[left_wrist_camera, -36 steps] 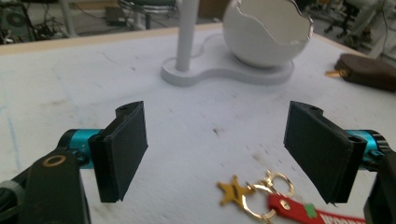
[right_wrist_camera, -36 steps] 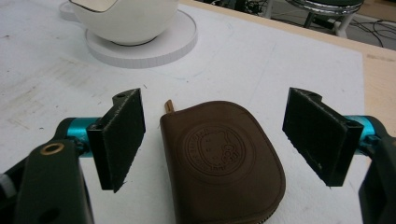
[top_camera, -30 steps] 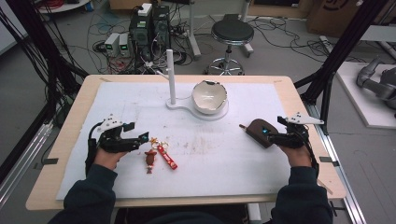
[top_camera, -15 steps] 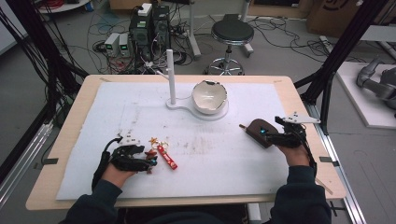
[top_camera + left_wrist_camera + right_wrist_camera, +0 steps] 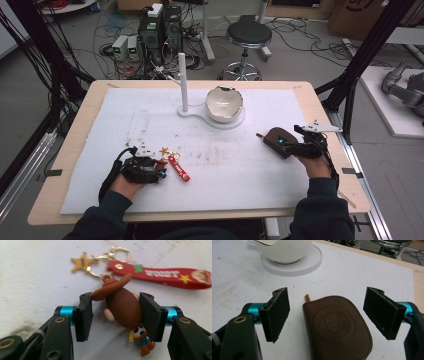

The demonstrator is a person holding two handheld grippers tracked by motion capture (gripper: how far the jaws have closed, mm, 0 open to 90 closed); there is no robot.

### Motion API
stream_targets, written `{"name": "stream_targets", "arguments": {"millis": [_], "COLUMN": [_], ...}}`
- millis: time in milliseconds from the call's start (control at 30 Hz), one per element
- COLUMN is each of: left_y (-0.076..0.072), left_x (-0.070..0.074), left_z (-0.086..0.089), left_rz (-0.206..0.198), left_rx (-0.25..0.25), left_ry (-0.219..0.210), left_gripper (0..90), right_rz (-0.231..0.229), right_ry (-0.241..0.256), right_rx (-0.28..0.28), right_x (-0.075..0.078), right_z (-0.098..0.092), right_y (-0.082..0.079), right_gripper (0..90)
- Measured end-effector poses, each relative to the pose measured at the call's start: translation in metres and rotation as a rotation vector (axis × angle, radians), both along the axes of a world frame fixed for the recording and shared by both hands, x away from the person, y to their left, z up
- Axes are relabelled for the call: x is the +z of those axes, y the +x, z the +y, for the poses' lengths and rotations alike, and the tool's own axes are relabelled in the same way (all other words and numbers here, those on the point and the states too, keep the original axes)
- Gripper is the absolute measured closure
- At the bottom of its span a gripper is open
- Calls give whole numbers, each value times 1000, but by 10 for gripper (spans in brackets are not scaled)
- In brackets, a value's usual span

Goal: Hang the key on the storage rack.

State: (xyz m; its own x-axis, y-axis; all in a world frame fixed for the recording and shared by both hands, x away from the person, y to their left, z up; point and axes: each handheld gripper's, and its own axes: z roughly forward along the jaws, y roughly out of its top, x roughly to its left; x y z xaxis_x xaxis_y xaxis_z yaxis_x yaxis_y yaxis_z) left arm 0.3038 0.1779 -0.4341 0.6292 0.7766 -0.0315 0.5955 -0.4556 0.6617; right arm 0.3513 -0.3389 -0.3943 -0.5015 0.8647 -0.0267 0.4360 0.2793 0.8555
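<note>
A cowboy figurine keychain (image 5: 123, 308) with red strap lies flat near the table's front-left, well apart from the brown embossed pouch (image 5: 338, 330)

A white bowl (image 5: 224, 102) sits on a white stand (image 5: 183, 82); a stool (image 5: 248, 36) stands behind.

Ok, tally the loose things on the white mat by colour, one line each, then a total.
Brown: 2, the cowboy figure between the left gripper's jaws and the pouch between the right gripper's jaws.
Red: 1, the strap.
Gold: 1, the star charm.
White: 1, the bowl on its stand.
Total: 5
</note>
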Motion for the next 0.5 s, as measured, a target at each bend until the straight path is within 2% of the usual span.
{"name": "stream_targets", "arguments": {"millis": [33, 133, 233, 333, 500], "left_y": [3, 9, 13, 16, 19], "left_x": [1, 10, 18, 25, 40], "left_z": [4, 14, 22, 27, 32], "left_rz": [-3, -22, -48, -77, -141], "left_rx": [3, 32, 41, 46, 38], "left_ry": [-20, -132, -214, -274, -331], "left_gripper": [461, 462, 462, 463, 464], "right_rz": [0, 0, 1, 1, -2], "right_ry": [0, 0, 1, 4, 6], "right_rx": [0, 0, -1, -2, -1], "right_x": [0, 0, 0, 0, 0], "right_z": [0, 0, -1, 0, -1], "right_y": [0, 0, 0, 1, 1], "right_gripper": [214, 214, 214, 214, 214]}}
